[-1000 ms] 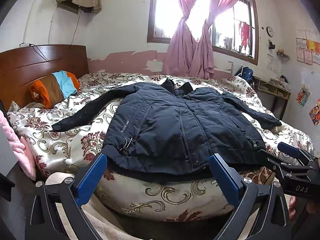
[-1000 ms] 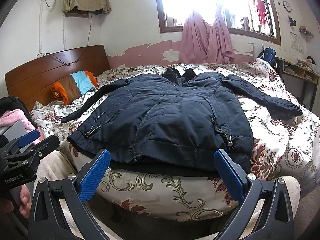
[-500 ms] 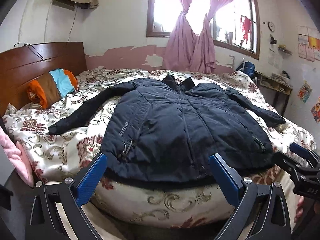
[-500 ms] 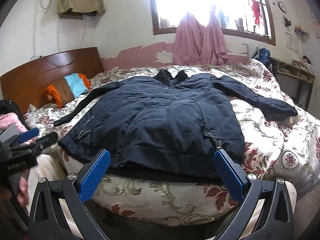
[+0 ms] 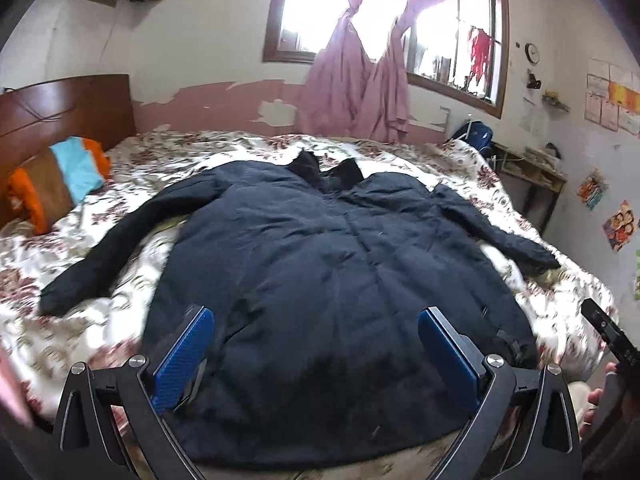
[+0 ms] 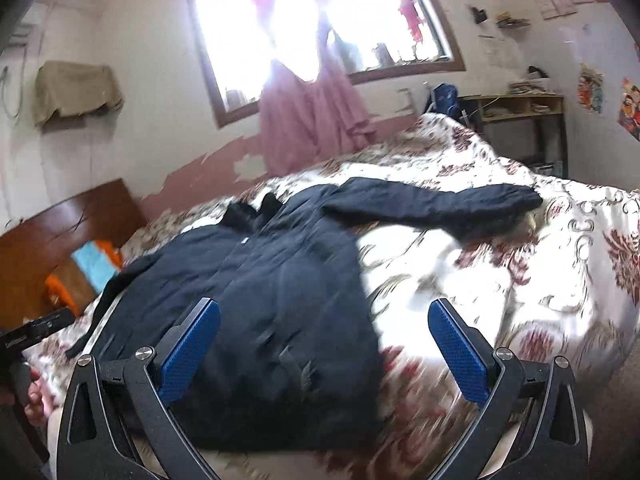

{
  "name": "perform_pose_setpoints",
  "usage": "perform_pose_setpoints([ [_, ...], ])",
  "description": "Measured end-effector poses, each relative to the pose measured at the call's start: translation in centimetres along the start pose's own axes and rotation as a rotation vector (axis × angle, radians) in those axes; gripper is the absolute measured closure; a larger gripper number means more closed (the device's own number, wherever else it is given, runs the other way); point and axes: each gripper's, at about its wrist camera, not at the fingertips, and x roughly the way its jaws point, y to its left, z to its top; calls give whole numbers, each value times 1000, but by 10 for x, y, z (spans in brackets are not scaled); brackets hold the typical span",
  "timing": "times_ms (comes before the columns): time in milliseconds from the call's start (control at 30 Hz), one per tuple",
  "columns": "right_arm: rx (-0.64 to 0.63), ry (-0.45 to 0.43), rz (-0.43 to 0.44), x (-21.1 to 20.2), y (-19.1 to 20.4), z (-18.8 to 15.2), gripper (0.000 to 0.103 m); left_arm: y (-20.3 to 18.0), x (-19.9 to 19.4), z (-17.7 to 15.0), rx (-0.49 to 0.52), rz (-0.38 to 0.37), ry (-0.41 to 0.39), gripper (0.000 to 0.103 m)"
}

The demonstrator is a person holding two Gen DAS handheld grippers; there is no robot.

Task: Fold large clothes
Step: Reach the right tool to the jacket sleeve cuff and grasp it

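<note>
Both tongs have moved forward over the jacket's [image 5: 340, 280] hem on the bed [image 5: 120, 320]; left tongs [image 5: 316, 354] and right tongs [image 6: 326, 352] gape wide, holding nothing.

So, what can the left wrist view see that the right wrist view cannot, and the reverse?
Only the left wrist view shows the wall clock and the whole left sleeve of the jacket; it also sees the right gripper at its right edge. Only the right wrist view shows the desk shelf face-on and the right sleeve stretched out fully. Both show the jacket lying flat on the floral bedspread, the pink curtain, the striped pillow, and open blue fingers holding nothing.
</note>
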Motion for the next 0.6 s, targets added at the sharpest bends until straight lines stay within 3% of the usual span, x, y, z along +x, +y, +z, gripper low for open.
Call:
perform_pose_setpoints([
  [133,53,-50,2,21,-25,19,1,-22,17,24,44,0,-24,0],
  [233,73,-74,-47,43,-43,39,1,-35,35,38,47,-52,13,0],
  [367,156,-38,-251,92,-66,80,1,-57,75,57,79,-151,108,0],
  [467,217,-45,-239,137,-86,113,1,-75,108,72,91,-117,172,0],
  [600,390,-59,-282,175,-121,127,1,-98,138,87,124,-85,196,0],
])
